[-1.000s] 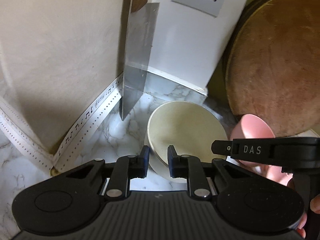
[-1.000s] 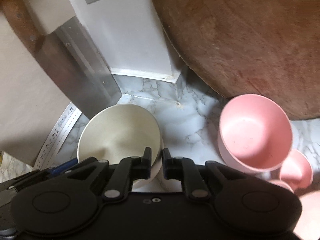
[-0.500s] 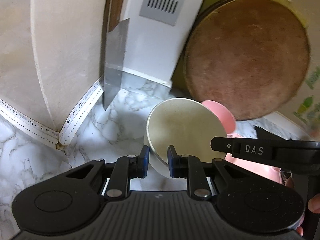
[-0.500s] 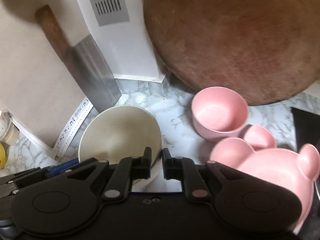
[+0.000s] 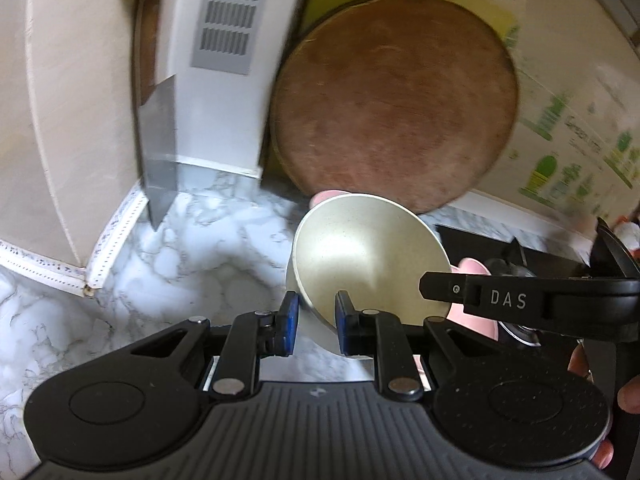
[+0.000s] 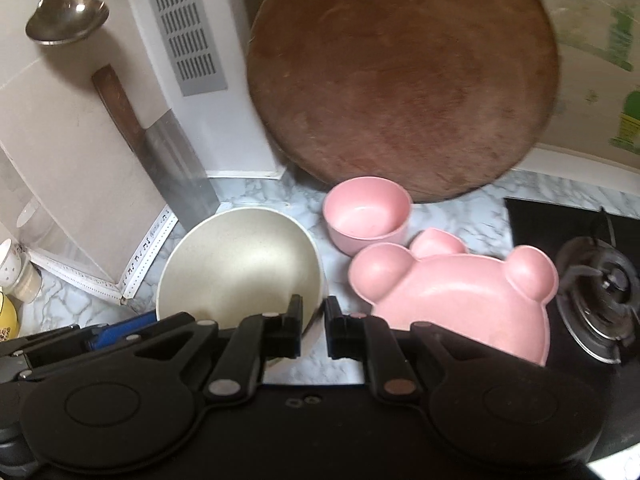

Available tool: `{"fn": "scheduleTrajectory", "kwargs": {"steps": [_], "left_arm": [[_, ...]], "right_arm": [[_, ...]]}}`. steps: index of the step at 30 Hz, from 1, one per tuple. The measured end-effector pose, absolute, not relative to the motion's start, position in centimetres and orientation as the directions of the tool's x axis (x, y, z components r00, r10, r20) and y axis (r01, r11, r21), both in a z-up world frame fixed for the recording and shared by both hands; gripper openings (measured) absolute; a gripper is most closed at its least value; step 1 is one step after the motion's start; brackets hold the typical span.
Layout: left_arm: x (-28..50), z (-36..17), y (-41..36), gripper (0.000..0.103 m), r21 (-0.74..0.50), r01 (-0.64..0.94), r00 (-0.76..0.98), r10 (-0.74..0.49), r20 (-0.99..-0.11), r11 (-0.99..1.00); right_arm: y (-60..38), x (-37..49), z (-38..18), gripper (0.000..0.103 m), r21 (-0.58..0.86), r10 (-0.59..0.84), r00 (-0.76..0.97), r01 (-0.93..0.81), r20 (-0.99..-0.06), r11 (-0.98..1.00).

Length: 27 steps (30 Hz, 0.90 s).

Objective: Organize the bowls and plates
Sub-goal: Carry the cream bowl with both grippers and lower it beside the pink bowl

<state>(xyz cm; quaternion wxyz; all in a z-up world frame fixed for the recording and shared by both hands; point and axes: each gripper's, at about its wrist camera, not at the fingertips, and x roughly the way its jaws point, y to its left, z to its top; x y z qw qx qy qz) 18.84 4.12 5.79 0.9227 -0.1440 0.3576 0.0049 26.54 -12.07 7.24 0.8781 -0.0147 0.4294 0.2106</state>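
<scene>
A cream bowl (image 5: 368, 252) is held off the marble counter by both grippers. My left gripper (image 5: 313, 326) is shut on its near-left rim. My right gripper (image 6: 313, 330) is shut on its right rim; the bowl shows at centre left in the right wrist view (image 6: 240, 268). A small pink bowl (image 6: 366, 214) stands on the counter behind it. A pink bear-shaped plate (image 6: 460, 292) lies to the right of the cream bowl. In the left wrist view the right gripper's black arm (image 5: 520, 300) crosses in front of the pink plate (image 5: 474, 272).
A round wooden cutting board (image 6: 400, 80) leans on the back wall. A cleaver (image 6: 176, 164) and a ladle (image 6: 66, 20) hang at the left. A gas burner (image 6: 600, 292) sits at the right. A white box with a vent (image 5: 228, 60) stands behind the counter (image 5: 208, 248).
Both grippers have lifted the cream bowl off the counter and carried it back and to the right. The pink bowl and bear plate have come into fuller view.
</scene>
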Motion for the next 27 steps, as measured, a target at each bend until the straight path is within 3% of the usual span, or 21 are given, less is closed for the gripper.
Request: {"fn": "scheduleTrajectory", "kwargs": {"steps": [13, 27], "left_arm": [[17.8, 4.7, 0.8, 0.019, -0.264, -0.035, 0.704, -0.164, -0.691, 0.964], [13.7, -1.9, 2.6, 0.019, -0.236, -0.082, 0.538, -0.156, -0.829, 0.968]], "right_arm": [[-16.8, 24.6, 7.2, 0.009, 0.144, 0.311, 0.552, -0.324, -0.774, 0.935], [-14.3, 20.9, -0.8, 0.010, 0.156, 0.287, 0.347, -0.359, -0.893, 0.920]]}}
